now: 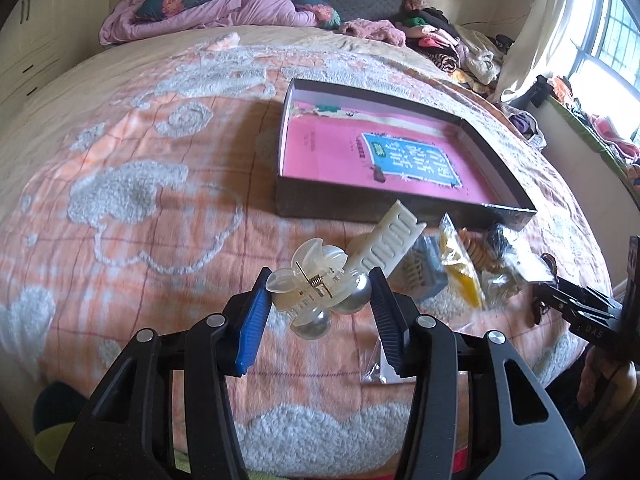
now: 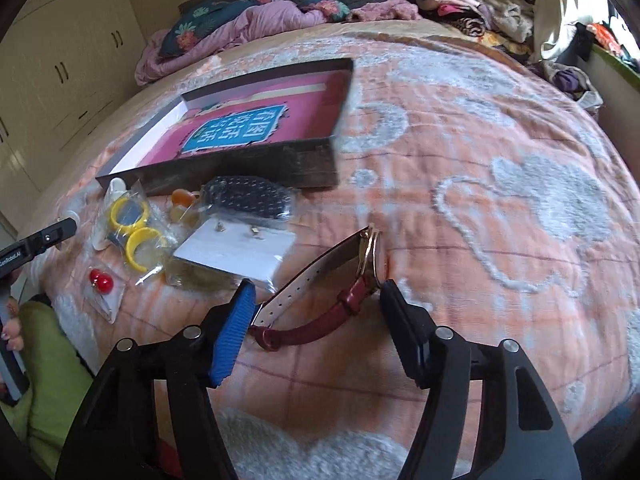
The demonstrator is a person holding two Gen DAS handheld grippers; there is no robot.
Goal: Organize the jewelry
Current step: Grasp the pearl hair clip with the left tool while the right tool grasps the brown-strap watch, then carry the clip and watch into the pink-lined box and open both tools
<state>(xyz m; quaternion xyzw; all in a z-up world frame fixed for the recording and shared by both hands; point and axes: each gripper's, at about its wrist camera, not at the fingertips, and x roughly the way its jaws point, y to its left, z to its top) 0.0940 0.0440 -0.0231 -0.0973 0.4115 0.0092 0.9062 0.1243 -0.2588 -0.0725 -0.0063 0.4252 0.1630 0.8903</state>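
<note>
My left gripper is shut on a clear hair claw clip with silver balls, held above the bedspread. My right gripper is open around a watch with a dark red strap and gold case; I cannot tell if it rests on the bed or is lifted. A shallow dark box with a pink printed bottom lies further back; it also shows in the right wrist view. In front of it lies a pile of bagged items: yellow rings, red beads, an earring card, a white comb.
The orange and white bedspread covers the bed. Crumpled purple bedding and pillows lie at the head. A clothes heap sits at the far right by the window. Wardrobes stand at the left.
</note>
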